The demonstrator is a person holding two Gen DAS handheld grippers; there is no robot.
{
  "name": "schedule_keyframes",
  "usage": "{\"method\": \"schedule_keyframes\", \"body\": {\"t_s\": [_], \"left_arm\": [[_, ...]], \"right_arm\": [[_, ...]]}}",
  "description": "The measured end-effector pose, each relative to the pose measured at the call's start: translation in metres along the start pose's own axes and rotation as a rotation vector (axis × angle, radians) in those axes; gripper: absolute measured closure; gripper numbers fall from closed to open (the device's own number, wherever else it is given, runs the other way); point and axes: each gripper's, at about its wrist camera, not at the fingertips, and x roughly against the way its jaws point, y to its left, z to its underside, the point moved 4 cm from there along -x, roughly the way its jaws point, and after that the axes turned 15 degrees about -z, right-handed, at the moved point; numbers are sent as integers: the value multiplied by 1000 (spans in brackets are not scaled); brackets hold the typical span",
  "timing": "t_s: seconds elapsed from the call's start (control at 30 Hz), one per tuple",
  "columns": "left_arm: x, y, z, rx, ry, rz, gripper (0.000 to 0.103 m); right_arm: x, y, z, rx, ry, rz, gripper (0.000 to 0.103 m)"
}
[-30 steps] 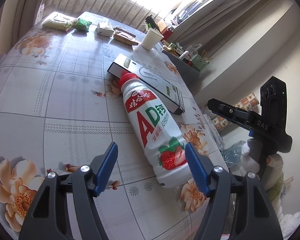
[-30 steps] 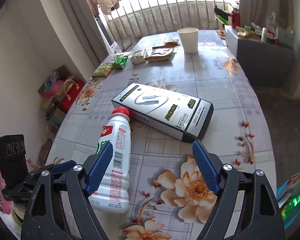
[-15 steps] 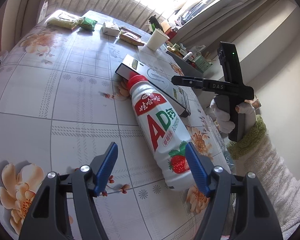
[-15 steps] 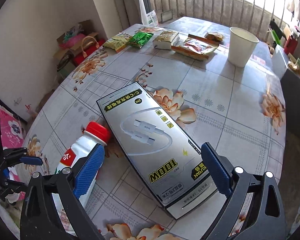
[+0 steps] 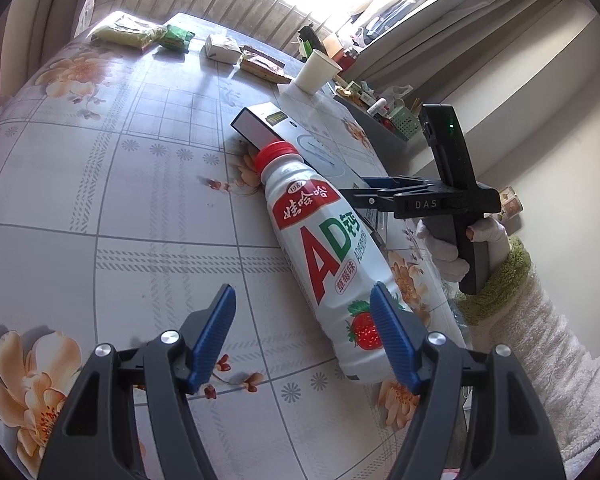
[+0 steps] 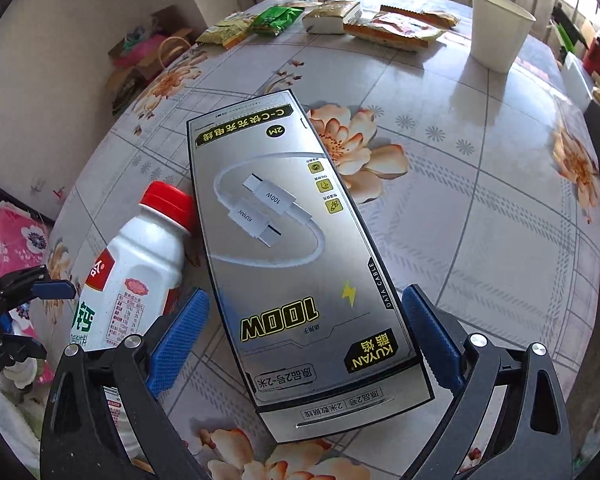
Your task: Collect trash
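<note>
— Right gripper (image 6: pixel 304 344)?
— Spread wide, straddling near end of cable box (image 6: pixel 283 248), pads off both long edges.
— Left gripper (image 5: pixel 304 336)?
— Released, gaping; right pad at base of bottle (image 5: pixel 324 256), lying near table edge (image 5: pixel 456 316), cap toward 11 o'clock, against box. Bare tablecloth toward 9

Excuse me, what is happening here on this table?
A person holds two grippers over a flowered table. The right gripper is open around the near end of a silver cable box, not yet closed. The left gripper is open beside a lying milk bottle. Nothing is lifted.
</note>
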Motion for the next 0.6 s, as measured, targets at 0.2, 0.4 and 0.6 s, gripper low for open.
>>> {"method": "schedule_keyframes", "body": {"t_s": [0.2,0.4,0.6], "left_arm": [[8,-6,2,-10,-9,-7,36],[15,-14,3,-23,-19,-10,35],[14,-30,5,-53,-14,-10,32]], "right_arm": [[-4,4,7,-3,-1,93,14],[22,-10,43,-171,-74,131,16],[58,-7,114,-417,-181,115,19]]}}
